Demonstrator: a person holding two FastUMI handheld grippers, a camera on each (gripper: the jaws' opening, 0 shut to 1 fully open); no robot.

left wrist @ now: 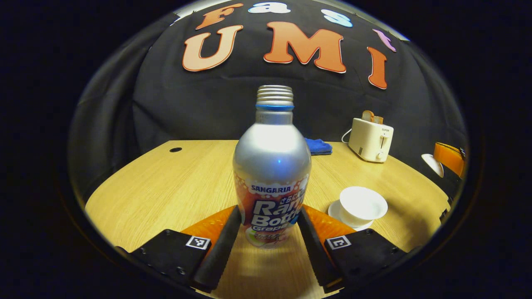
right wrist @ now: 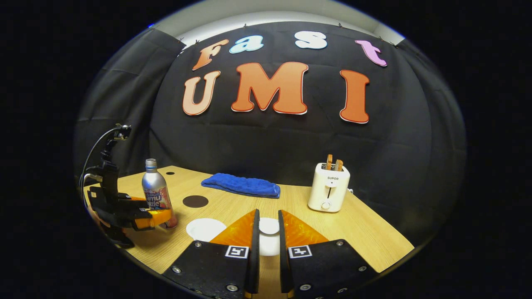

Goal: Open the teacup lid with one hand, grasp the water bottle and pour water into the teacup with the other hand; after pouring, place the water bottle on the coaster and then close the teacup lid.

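Silver bottle (left wrist: 272,174) stands centre frame between the left gripper's (left wrist: 269,232) fingers, apparently clamped ready for pouring. The right gripper (right wrist: 266,236), low centre in its view, pinches the white lid (right wrist: 269,226), leaving the teacup (left wrist: 362,205) uncovered at lower right.

Your left tongs (left wrist: 269,232) are straddling the water bottle (left wrist: 272,174), which is standing upright and uncapped on the tabletop (left wrist: 166,187), fingers (left wrist: 220,245) at its lower sides. The open teacup (left wrist: 362,205) is sitting on its saucer nearby.
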